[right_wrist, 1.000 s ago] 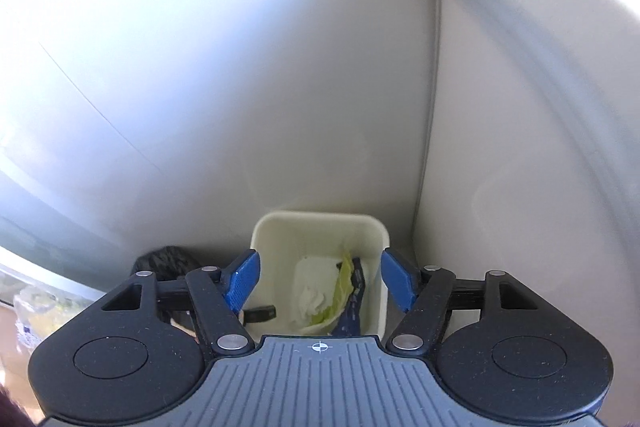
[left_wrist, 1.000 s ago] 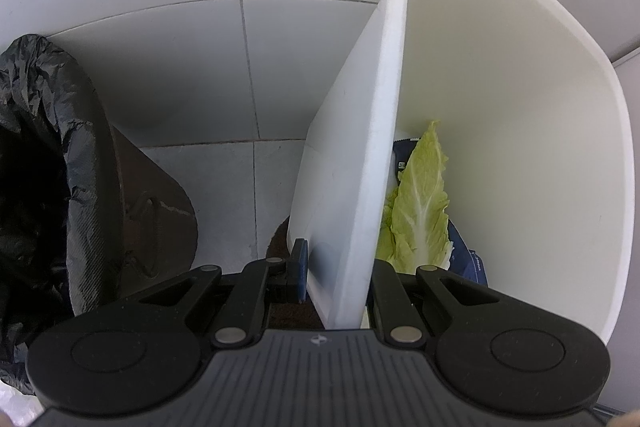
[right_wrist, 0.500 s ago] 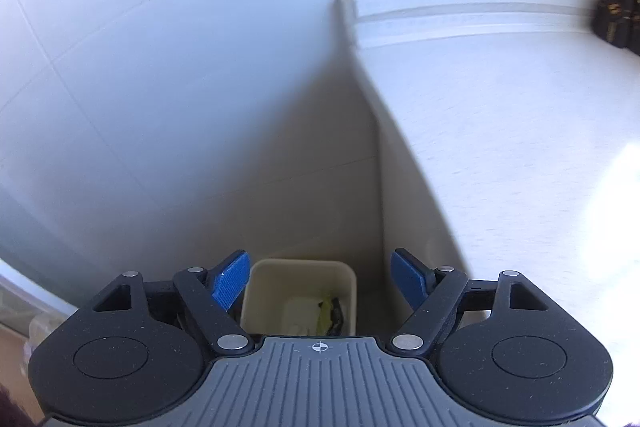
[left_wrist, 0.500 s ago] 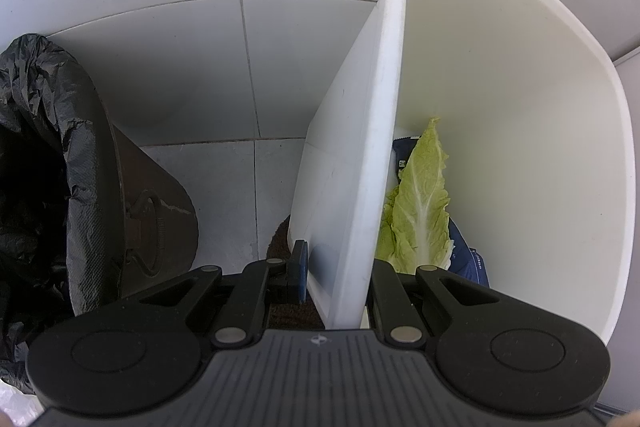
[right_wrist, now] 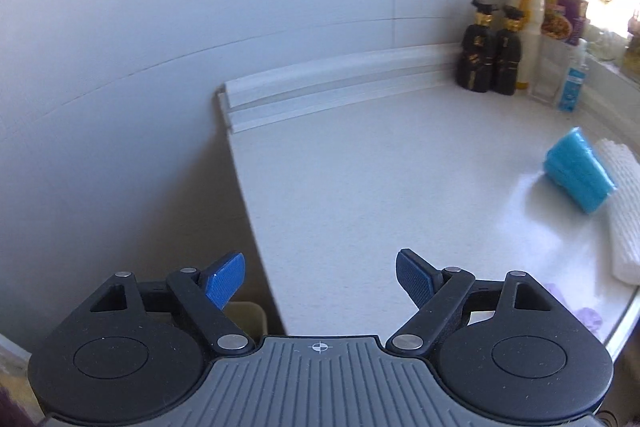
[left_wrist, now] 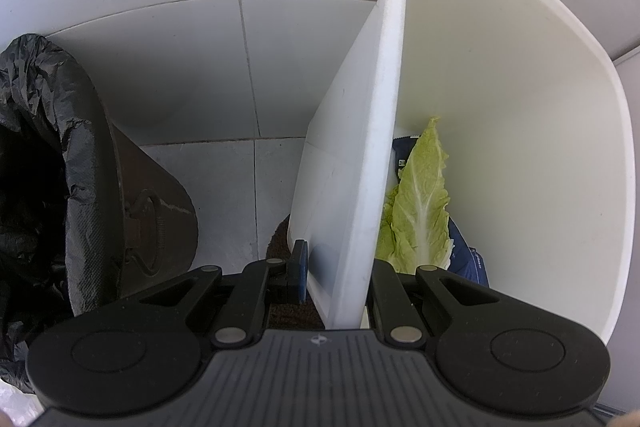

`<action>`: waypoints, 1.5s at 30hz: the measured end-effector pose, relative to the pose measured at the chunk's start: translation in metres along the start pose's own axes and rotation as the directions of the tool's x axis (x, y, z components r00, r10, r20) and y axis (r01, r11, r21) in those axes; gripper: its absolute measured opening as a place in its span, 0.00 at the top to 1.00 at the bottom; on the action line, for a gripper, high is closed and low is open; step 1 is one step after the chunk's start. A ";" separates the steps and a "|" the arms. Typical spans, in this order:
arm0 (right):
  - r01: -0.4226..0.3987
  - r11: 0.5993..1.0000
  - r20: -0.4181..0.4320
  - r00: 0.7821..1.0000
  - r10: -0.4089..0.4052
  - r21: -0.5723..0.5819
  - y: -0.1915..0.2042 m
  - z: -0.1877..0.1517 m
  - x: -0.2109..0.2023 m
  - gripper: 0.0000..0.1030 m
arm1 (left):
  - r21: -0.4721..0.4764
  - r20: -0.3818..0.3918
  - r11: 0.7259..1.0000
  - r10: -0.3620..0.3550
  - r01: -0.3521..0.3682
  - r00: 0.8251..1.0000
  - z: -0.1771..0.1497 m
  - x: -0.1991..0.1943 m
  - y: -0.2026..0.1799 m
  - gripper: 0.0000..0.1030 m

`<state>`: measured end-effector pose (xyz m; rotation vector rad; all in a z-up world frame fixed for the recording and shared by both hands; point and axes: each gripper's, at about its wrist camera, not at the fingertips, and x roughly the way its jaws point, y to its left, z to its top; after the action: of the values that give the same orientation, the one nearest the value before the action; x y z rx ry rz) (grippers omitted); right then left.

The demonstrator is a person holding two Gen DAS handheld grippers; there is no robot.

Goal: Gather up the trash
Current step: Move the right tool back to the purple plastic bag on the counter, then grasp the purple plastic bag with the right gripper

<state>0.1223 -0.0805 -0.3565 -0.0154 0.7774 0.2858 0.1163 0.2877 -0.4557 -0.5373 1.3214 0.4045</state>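
Note:
My left gripper [left_wrist: 338,277] is shut on the near rim of a white plastic bin [left_wrist: 390,107], one pad outside the wall and one inside. In the bin lie a pale green cabbage leaf [left_wrist: 420,203] and a dark blue wrapper [left_wrist: 466,255] under it. My right gripper [right_wrist: 320,277] hangs over the left edge of a white counter [right_wrist: 380,195]; its jaws are opening and nothing is between them. On the counter to the right lie a blue packet [right_wrist: 578,177] and a white ribbed foam sleeve [right_wrist: 622,211].
A brown bin with a black bag [left_wrist: 52,163] stands left of the white bin on the tiled floor [left_wrist: 224,167]. Dark bottles [right_wrist: 490,53], a yellow-capped bottle [right_wrist: 530,15] and other containers line the counter's back right. Small purple scraps [right_wrist: 588,317] lie near the front edge.
The right gripper rose from above the white bin to counter height and swung right, and its jaws spread wider. The left gripper and the bin kept still.

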 end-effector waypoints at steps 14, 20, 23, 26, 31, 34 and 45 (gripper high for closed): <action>0.249 0.968 -0.026 0.968 -0.249 0.033 -0.065 -0.030 -0.019 0.16 | -0.006 -0.001 1.000 -0.001 0.001 1.000 0.000 0.000 0.002 0.90; 0.292 0.955 -0.066 0.955 -0.288 0.056 -0.084 -0.038 -0.006 0.15 | -0.005 -0.001 1.000 0.001 -0.001 1.000 0.000 0.000 0.002 0.90; 0.298 0.951 -0.082 0.953 -0.292 0.083 -0.093 -0.042 0.000 0.15 | -0.004 -0.002 1.000 0.001 -0.001 1.000 0.000 0.000 0.002 0.90; 0.296 0.949 -0.093 0.953 -0.287 0.108 -0.100 -0.044 0.005 0.15 | -0.004 -0.002 1.000 0.001 -0.001 1.000 0.000 0.000 0.002 0.90; 0.292 0.946 -0.094 0.955 -0.281 0.142 -0.107 -0.046 0.008 0.16 | -0.004 -0.002 1.000 0.002 -0.002 1.000 0.000 0.000 0.002 0.90; 0.295 0.943 -0.091 0.955 -0.284 0.152 -0.109 -0.046 0.009 0.18 | -0.005 -0.001 1.000 0.001 -0.001 1.000 0.000 0.000 0.002 0.90; 0.284 0.939 -0.076 0.959 -0.274 0.196 -0.114 -0.047 0.007 0.55 | -0.008 -0.002 1.000 0.001 -0.001 1.000 -0.001 0.000 0.002 0.90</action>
<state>0.1243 -0.1935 -0.4051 0.0618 0.8386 -0.0657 0.1147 0.2887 -0.4563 -0.5437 1.3230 0.4104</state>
